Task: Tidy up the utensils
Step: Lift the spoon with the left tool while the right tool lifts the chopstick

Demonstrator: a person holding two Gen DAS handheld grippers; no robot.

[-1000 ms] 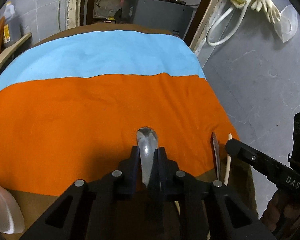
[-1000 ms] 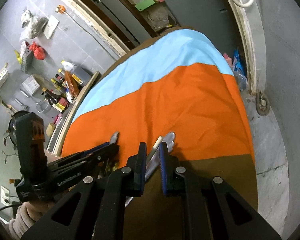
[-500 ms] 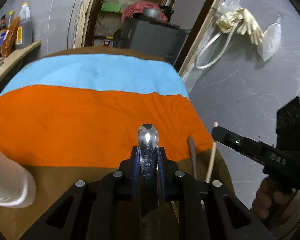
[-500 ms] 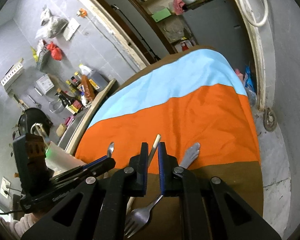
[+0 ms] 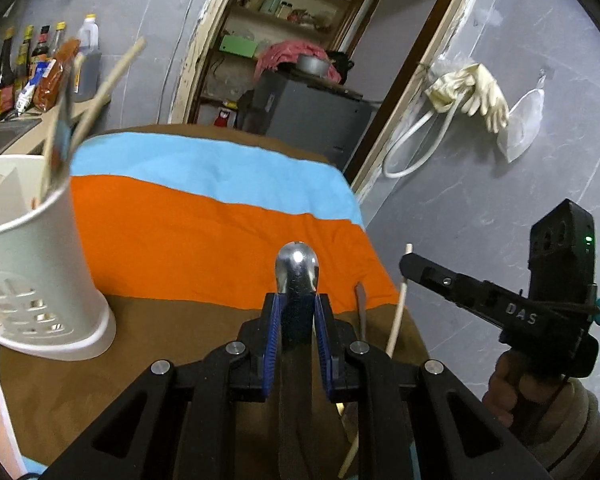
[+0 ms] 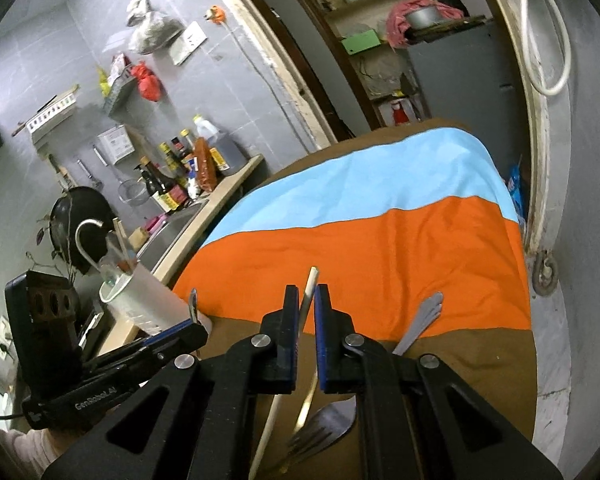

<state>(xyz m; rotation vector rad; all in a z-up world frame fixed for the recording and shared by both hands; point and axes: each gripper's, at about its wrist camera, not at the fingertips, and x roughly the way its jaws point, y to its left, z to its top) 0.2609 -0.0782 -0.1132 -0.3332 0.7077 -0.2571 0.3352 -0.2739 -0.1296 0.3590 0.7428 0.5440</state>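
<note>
Left wrist view: your left tool (image 5: 296, 316) is clenched on a metal spoon (image 5: 297, 270), its rounded end poking out past the blue pads above the orange band of the cloth-covered counter (image 5: 204, 232). A white utensil holder (image 5: 40, 276) stands at the counter's left edge, already holding a chopstick and something metal. At the right edge your right tool (image 5: 410, 258) grips a pale chopstick (image 5: 398, 308) — a flat metal handle lies just beside it.

Right wrist view: your right tool (image 6: 307, 314) is clamped on the chopstick (image 6: 310, 292), which slants up between the pads. A fork (image 6: 416, 332) lies on the cloth near the counter's right edge — tines toward you.
</note>
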